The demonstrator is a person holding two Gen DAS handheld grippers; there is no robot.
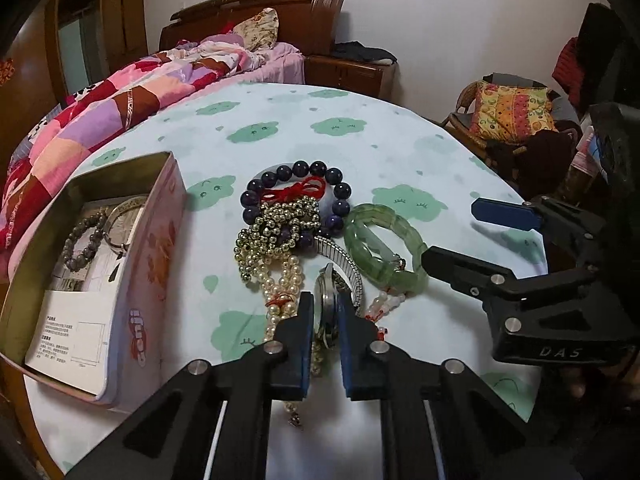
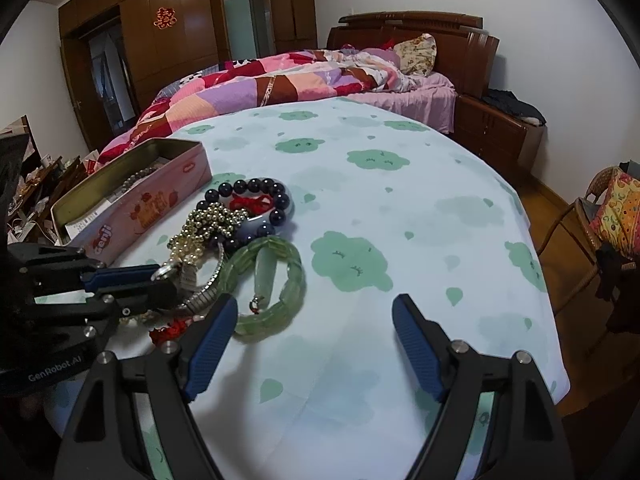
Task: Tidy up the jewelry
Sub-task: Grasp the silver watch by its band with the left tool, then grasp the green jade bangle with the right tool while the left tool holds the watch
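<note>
1. Left wrist view: a table (image 1: 400, 152) under a pale cloth printed with green clouds fills most of the picture, with a bed (image 1: 120, 92) and its patchwork quilt behind it.
2. Right wrist view: the same table (image 2: 400, 216) runs back to the bed (image 2: 280, 80), and a brown wardrobe (image 2: 180, 32) stands along the far wall.
3. A pink tin (image 1: 156, 240) lies open at the table's left, just beside the heap of jewelry; a grey bead bracelet (image 1: 82, 240), a bangle and papers lie inside it. From the right wrist the tin (image 2: 152, 204) shows its long pink side.
4. The right gripper (image 2: 312, 344) hangs over bare cloth with its jaws spread wide and nothing between them; in the left wrist view it (image 1: 464, 236) sits at the right, near the green bracelet.
5. The left gripper (image 1: 325, 320) is pinching a watch (image 1: 326, 304), pads pressed on either side of its case (the case stands on edge between them). The watch is at the near edge of the heap, its metal band (image 1: 344, 260) curling back toward the beads.
6. In the right wrist view the left gripper (image 2: 160, 276) comes in from the left, its tips at the watch (image 2: 170, 270).
7. A green bracelet (image 1: 384, 248) lies flat just right of the watch, a pale pendant across its middle; it (image 2: 268, 280) is touching the band.
8. A dark bead bracelet (image 1: 296, 196) with a red cord lies at the heap's far side.
9. Gold beads (image 1: 276, 232) and pearls (image 1: 284, 280) are tangled between the dark beads and the watch.
</note>
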